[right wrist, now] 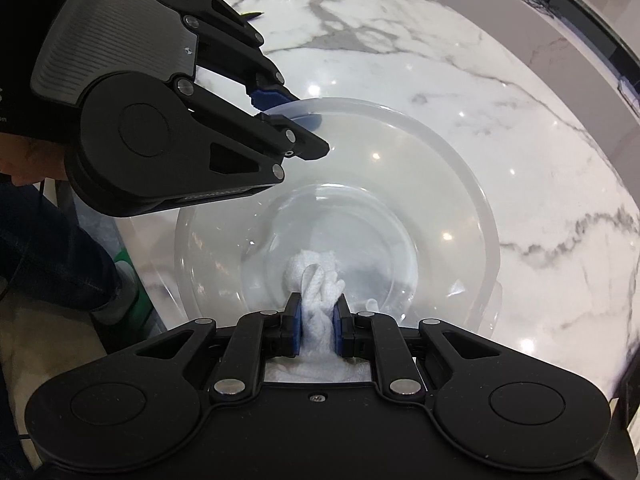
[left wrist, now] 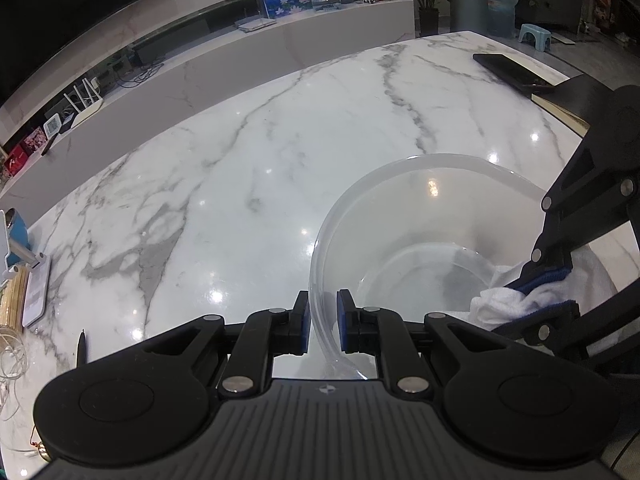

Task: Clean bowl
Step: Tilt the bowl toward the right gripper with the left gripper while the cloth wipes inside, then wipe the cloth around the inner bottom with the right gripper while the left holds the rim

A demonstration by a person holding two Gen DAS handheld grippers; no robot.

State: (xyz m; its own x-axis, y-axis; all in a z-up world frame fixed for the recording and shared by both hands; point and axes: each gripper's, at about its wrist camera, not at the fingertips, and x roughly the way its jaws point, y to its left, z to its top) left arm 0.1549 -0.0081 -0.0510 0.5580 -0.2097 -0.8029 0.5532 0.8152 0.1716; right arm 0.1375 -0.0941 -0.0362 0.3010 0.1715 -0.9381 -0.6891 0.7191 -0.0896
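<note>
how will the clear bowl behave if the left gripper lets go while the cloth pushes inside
Likely slides: the bowl looks like thin, light plastic on glossy marble. It may tip, since it overhangs the table edge. The left gripper clamping its rim probably steadies it.

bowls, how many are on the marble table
1. A clear bowl near the table edge, its rim pinched by the left hand-held gripper; the right hand-held gripper presses a white cloth inside it.

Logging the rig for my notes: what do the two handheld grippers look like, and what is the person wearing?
Both grippers match: the left gripper and the right gripper have matte black bodies with ribbed grey top plates, round disc hubs, silver rivets on black linkages, and jaws lined with blue pads. A small emblem marks the plate's front edge. The person wears a dark sleeve and dark trousers.
</note>
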